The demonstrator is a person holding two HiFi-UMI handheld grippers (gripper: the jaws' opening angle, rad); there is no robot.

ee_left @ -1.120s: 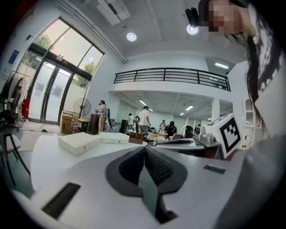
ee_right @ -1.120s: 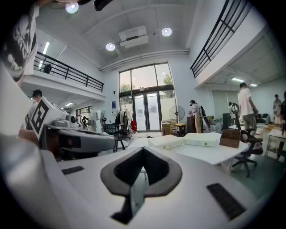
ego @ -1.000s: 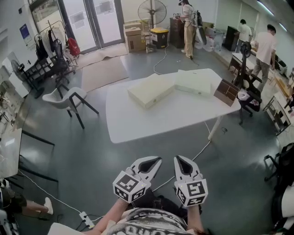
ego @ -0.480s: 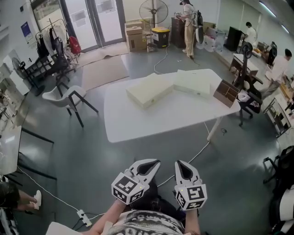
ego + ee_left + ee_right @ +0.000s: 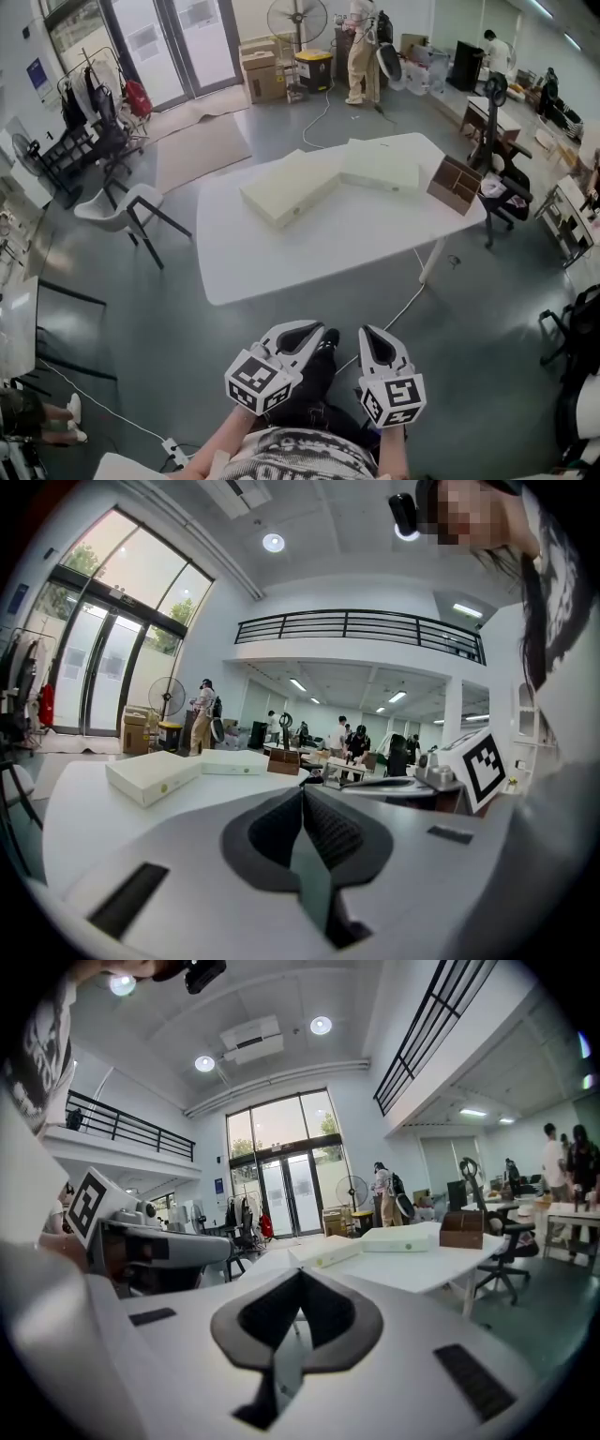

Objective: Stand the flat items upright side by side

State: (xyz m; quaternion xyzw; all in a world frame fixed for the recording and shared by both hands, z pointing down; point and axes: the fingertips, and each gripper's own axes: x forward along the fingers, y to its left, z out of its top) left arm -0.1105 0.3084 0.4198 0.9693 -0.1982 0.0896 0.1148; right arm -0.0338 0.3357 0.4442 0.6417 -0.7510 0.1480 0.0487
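**Two clenched grippers held short of a white table bearing two flat boxes**

Seen from the head camera, one white table [image 5: 281, 258] stands on a grey floor. On it lie two flat cream boxes, both on their broad faces. The nearer flat box [image 5: 289, 187] sits at an angle on the table's far left part. The farther flat box [image 5: 380, 164] lies along the table's far edge. Their corners come close together, but whether they touch cannot be told. One brown cardboard box [image 5: 457, 184] sits at the table's right end. It shows dividers, and what is in them is too small to make out.

The two grippers are well short of the table's near edge, side by side and pointing toward it. The left gripper [image 5: 312, 330] has its jaws clenched together with nothing between them. The right gripper [image 5: 367, 333] is likewise clenched and empty. The hands holding them are mostly hidden under the marker cubes, and the person's patterned top is cut off by the bottom edge.

One white chair [image 5: 117, 208] stands left of the table. Beyond the table's far side are a standing fan [image 5: 297, 17] and a standing person [image 5: 361, 47], who is cut off at the top edge.
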